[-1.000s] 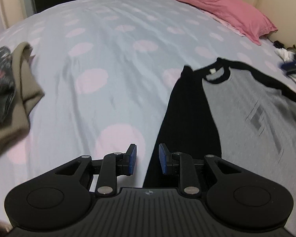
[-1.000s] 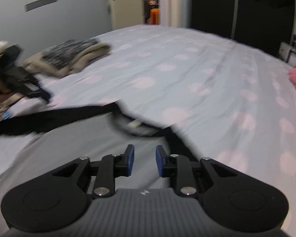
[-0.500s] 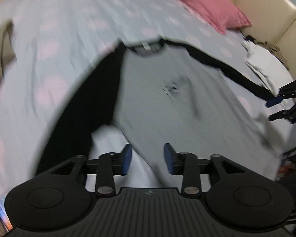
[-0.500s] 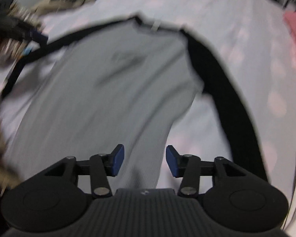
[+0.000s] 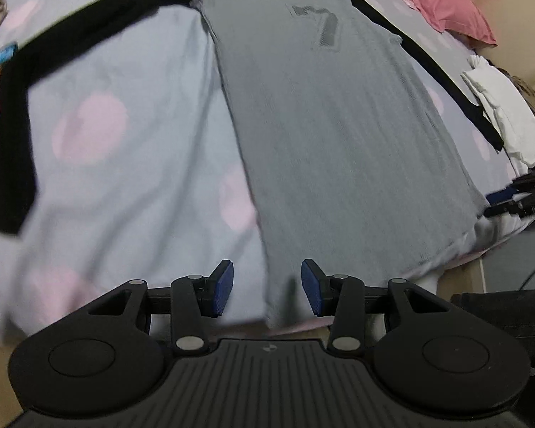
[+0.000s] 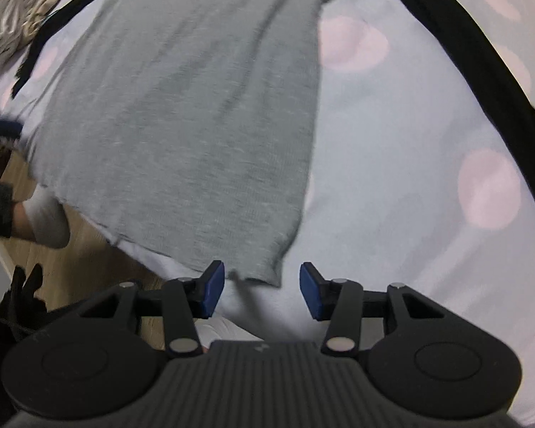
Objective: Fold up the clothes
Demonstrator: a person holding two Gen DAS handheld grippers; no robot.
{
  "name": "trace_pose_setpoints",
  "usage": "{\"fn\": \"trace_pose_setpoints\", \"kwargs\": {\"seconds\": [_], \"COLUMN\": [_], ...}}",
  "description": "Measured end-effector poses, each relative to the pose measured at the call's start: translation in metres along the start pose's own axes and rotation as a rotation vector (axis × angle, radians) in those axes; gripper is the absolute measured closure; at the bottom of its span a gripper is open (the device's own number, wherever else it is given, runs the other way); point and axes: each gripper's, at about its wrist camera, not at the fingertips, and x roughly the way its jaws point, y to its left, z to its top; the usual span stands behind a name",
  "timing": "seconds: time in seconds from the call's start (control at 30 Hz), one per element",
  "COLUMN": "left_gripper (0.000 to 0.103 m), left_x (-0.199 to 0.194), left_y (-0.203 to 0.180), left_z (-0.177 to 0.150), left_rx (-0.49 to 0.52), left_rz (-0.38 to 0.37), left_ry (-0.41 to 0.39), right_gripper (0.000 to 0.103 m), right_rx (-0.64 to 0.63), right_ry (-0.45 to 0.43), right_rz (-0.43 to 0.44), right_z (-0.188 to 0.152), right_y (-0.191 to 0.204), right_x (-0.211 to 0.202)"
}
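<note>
A grey shirt (image 5: pixel 339 135) with black sleeves (image 5: pixel 14 142) and a dark number on its chest lies flat on the dotted bed sheet (image 5: pixel 125 178). My left gripper (image 5: pixel 267 287) hangs open over the hem's left corner, which sits between the blue pads without being pressed. In the right wrist view the same shirt (image 6: pixel 182 125) fills the upper left. My right gripper (image 6: pixel 262 294) stands open over the hem's right corner at the bed's edge. The right gripper (image 5: pixel 517 199) also shows at the far right of the left wrist view.
A pink pillow (image 5: pixel 446 3) and a white cloth (image 5: pixel 506 117) lie near the beige headboard (image 5: pixel 517 18). A pile of clothes (image 6: pixel 14 10) sits at the bed's far side. Below the bed edge are a wooden floor (image 6: pixel 89 249) and a person's foot in a white sock (image 6: pixel 50 221).
Both grippers swept from the shirt's collar and shoulder area down to its hem. Their jaws stand wider than a second ago, and both now point steeply down.
</note>
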Motion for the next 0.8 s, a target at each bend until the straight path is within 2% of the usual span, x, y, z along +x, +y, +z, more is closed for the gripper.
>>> {"fn": "trace_pose_setpoints", "kwargs": {"seconds": [0.13, 0.27, 0.4, 0.47, 0.53, 0.57, 0.6, 0.73, 0.8], "left_gripper": [0.063, 0.063, 0.065, 0.096, 0.1, 0.1, 0.1, 0.101, 0.101], "left_x": [0.01, 0.017, 0.018, 0.017, 0.018, 0.017, 0.015, -0.007, -0.022], "left_y": [-0.009, -0.008, -0.007, -0.006, -0.007, -0.007, -0.007, -0.003, 0.001], "left_z": [-0.02, -0.03, -0.032, -0.03, -0.03, -0.029, -0.029, -0.025, -0.022], "left_rx": [0.018, 0.024, 0.015, 0.018, 0.016, 0.019, 0.024, 0.048, 0.064], "left_rz": [0.003, 0.014, -0.008, -0.042, -0.063, -0.073, -0.086, -0.143, -0.168], "left_ry": [-0.028, -0.045, -0.047, -0.027, -0.014, -0.01, -0.005, 0.016, 0.029], "right_gripper": [0.053, 0.053, 0.053, 0.054, 0.066, 0.088, 0.097, 0.097, 0.097], "right_rx": [0.116, 0.103, 0.094, 0.091, 0.086, 0.082, 0.086, 0.097, 0.091], "right_ry": [-0.038, -0.061, -0.045, -0.028, -0.008, -0.003, 0.003, -0.002, -0.008], "right_rz": [0.048, 0.038, 0.043, 0.039, 0.026, 0.024, 0.035, 0.112, 0.18], "right_z": [0.002, 0.006, 0.011, 0.01, 0.008, 0.007, 0.006, 0.004, 0.001], "right_y": [-0.015, -0.01, -0.004, -0.004, -0.004, -0.005, -0.006, -0.009, -0.01], "right_x": [-0.001, -0.005, 0.0, 0.005, 0.011, 0.011, 0.012, -0.001, -0.011]}}
